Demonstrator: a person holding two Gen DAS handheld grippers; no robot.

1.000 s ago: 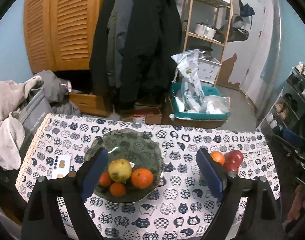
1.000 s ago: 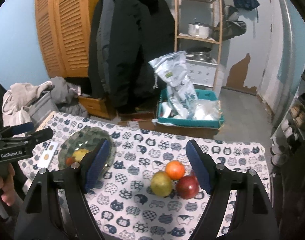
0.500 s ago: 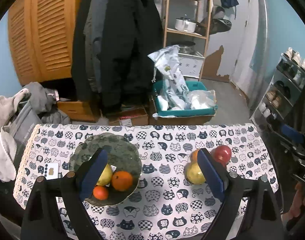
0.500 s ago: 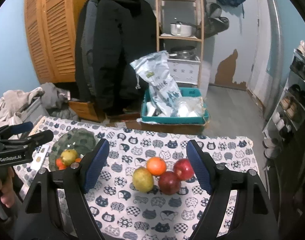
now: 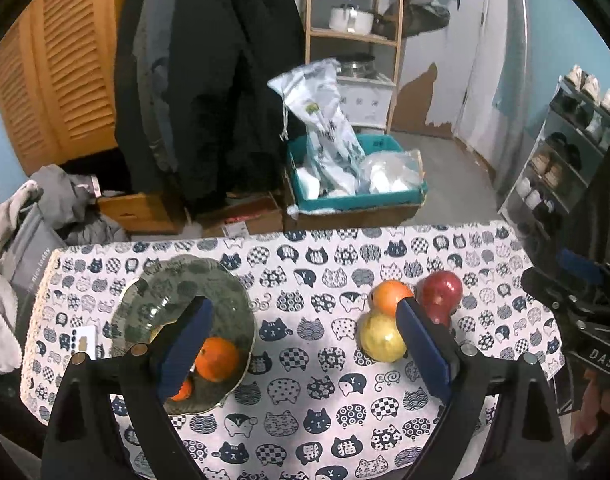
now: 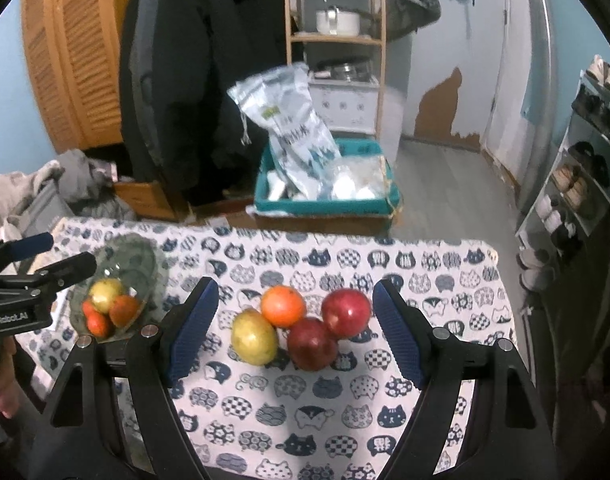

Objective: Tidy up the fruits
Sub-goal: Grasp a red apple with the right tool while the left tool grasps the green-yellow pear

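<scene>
I judge the sorting about half done. The round dark-green glass bowl on the left of the cat-print tablecloth already holds a yellow-green pear-like fruit and three small oranges. Four pieces wait outside it, clustered near the middle right of the cloth and touching one another: a yellow pear, a round orange, a dark red apple and a brighter red apple behind it.

My right gripper hangs above this cluster with its blue pads spread apart; nothing sits between them, and all four fruits show in the gap. My left gripper is also parted, wide and empty. Its jaws have just been opening a little further, with only bare cloth between them. Its left pad overlaps the bowl in the picture, and its right pad hides part of the loose pile.

What I still have to do is carry each of the four loose fruits across to the bowl. I reckon the pear, nearest the bowl, is the easiest first pick.
</scene>
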